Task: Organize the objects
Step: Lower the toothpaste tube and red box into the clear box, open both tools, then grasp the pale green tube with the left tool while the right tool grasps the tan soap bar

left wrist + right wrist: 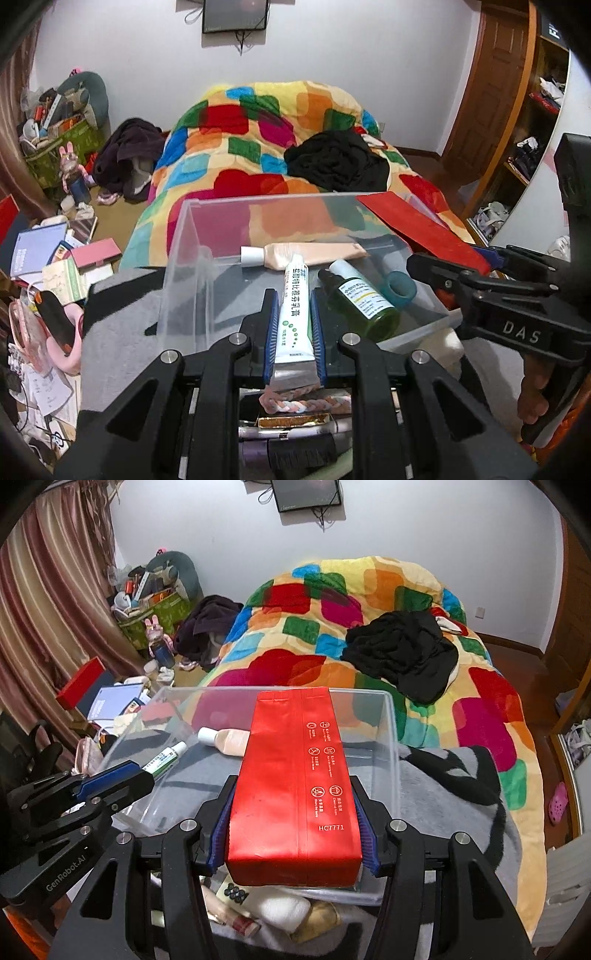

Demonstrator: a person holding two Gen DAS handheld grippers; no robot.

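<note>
My left fingers (293, 325) pinch the soft, light ointment tube (293, 314) near its crimp; my right fingers (293, 834) clamp the stiff red pouch (295, 782), both over the clear bin (393, 738).

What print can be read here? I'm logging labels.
"HC7771": red pack in the right tool.
"DAS": right tool's body.
"GenRobot.AI": left tool body.
Chinese print on the white tube and the green bottle label: too small to read.
</note>
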